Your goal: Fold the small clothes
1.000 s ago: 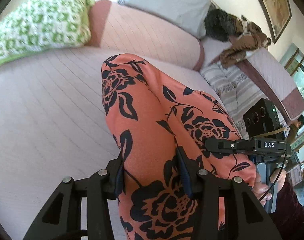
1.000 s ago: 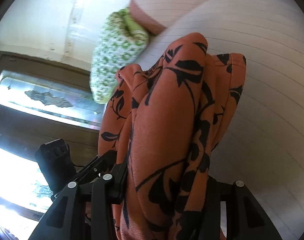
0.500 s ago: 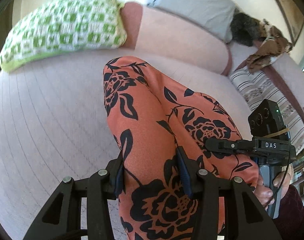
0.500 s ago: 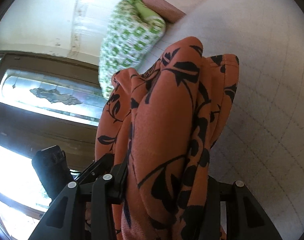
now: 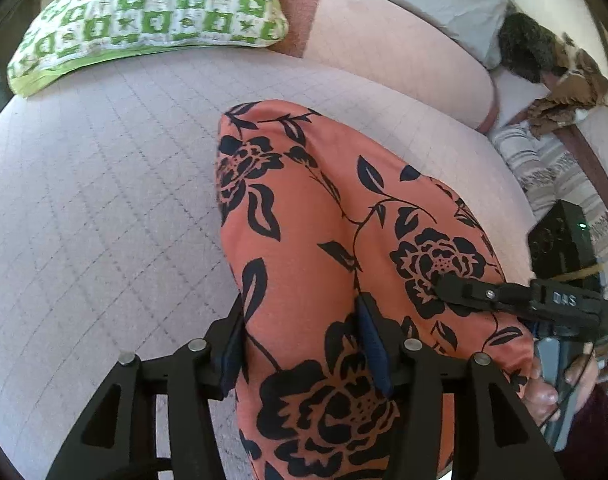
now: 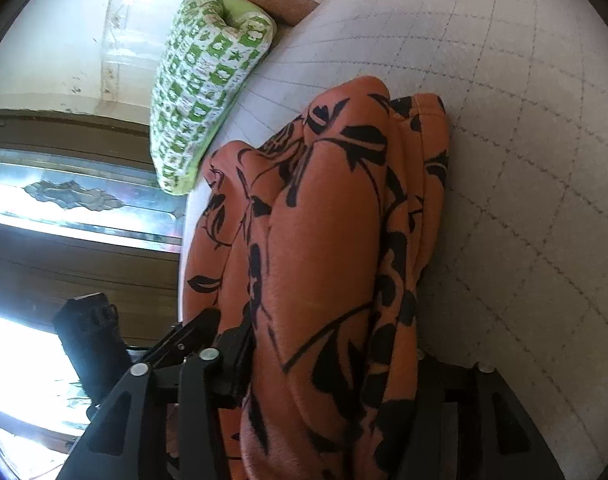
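I see first the big sofa seat [image 5: 104, 208], pale pink with a quilted grid, which fills most of the left wrist view and also the right side of the right wrist view [image 6: 523, 160]. Behind it rises the sofa back [image 5: 383, 52]. On the far end of the seat lies a green and white cushion [image 5: 152, 12], visible also from the right wrist [image 6: 208, 76], where a dark wooden window frame [image 6: 64, 260] stands behind it.

The task's thing is the orange garment with black flowers [image 5: 327, 240]. It hangs bunched between my two grippers, and its lower end reaches the seat; I cannot tell whether it touches it.

My left gripper [image 5: 304, 344] is clenched on the fabric, the cloth pressed between the two blue pads [image 5: 369, 332]. My right gripper [image 5: 455, 292] enters from the right side of this view and bites the same garment at its edge. In the right wrist view the right gripper [image 6: 327, 364] is almost covered by folds of the garment [image 6: 323, 240], which pass between its fingers.
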